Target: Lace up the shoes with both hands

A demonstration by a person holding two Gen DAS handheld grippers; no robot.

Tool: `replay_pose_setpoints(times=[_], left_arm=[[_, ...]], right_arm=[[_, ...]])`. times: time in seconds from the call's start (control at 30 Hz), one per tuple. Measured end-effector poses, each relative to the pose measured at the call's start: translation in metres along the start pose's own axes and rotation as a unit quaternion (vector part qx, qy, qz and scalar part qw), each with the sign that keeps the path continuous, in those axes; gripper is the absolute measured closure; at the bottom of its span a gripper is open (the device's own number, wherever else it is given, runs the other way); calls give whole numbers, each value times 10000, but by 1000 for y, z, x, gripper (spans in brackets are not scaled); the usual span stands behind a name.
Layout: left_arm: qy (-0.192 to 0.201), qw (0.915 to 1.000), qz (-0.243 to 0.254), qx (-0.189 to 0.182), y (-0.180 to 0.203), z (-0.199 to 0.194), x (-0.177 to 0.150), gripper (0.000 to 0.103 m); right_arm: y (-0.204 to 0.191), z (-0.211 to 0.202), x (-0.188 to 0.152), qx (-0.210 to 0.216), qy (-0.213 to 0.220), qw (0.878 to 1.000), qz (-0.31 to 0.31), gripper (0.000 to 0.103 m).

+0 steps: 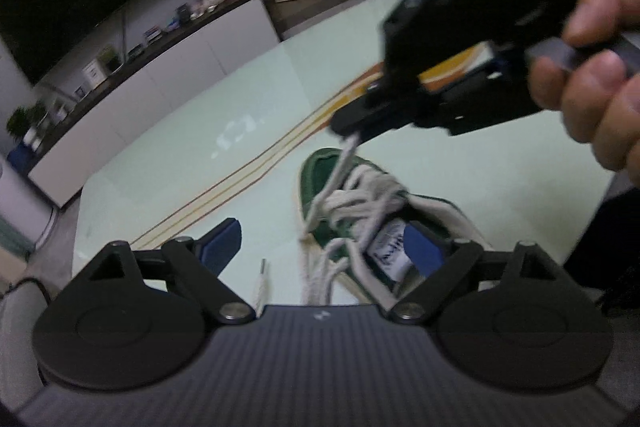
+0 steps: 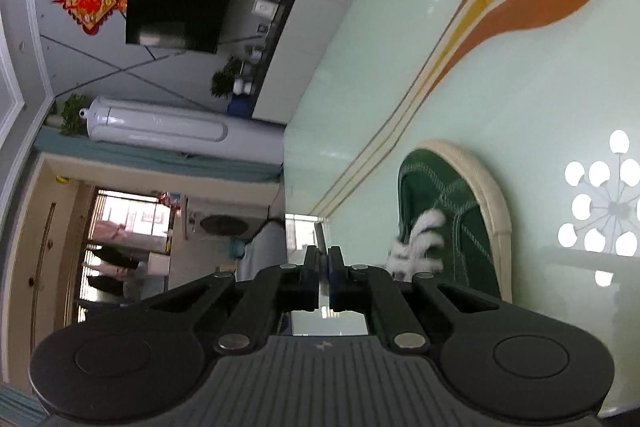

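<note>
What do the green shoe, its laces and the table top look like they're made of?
Shoe: likely green canvas, matte, with pale stitched lines; its cream sole rim looks like rubber.
Laces: off-white woven cord, soft and a bit fuzzy; the end lying on the table has a clear stiff tip.
Table top: probably painted glass, pale green and glossy, mirroring a ceiling lamp.

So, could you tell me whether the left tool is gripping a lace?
No, the left tool is open and empty; the right tool pinches the lace.

Our left gripper (image 1: 324, 247) sits low, jaws spread wide. Our right gripper (image 1: 348, 131), gripped in our right hand (image 1: 592, 79), is raised with jaws pressed together.
</note>
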State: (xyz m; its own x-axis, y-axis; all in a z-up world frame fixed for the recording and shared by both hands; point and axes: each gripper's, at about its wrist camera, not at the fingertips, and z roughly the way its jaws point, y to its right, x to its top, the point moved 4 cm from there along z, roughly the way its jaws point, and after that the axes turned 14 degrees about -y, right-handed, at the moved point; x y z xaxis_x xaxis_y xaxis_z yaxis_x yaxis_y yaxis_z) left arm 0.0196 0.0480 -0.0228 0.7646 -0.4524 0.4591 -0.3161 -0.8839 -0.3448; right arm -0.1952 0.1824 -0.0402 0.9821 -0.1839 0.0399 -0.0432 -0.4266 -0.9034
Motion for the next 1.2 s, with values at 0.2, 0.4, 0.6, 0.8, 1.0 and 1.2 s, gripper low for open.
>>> replay_pose_setpoints(times=[0.2, 0.4, 0.6, 0.8, 1.0, 1.2], left_arm=[[405, 9985, 367, -78, 15, -9, 9, 31], [202, 9984, 533, -37, 22, 9, 14, 61], [465, 9964, 703, -32, 31, 4, 23, 72], [402, 9967, 681, -166, 35, 4, 23, 98], [248, 9980, 534, -246, 29, 2, 9, 99], [225, 9981, 532, -231, 24, -3, 8, 99]], right_arm=[[-3, -15, -15, 100, -128, 9999, 22, 97], [3, -23, -18, 218, -211, 9995, 117, 97], [11, -31, -18, 148, -202, 9995, 198, 97], [13, -32, -18, 140, -206, 9995, 206, 87], [15, -31, -18, 112, -210, 9993, 292, 73], [15, -26, -18, 11, -197, 9994, 290, 73]])
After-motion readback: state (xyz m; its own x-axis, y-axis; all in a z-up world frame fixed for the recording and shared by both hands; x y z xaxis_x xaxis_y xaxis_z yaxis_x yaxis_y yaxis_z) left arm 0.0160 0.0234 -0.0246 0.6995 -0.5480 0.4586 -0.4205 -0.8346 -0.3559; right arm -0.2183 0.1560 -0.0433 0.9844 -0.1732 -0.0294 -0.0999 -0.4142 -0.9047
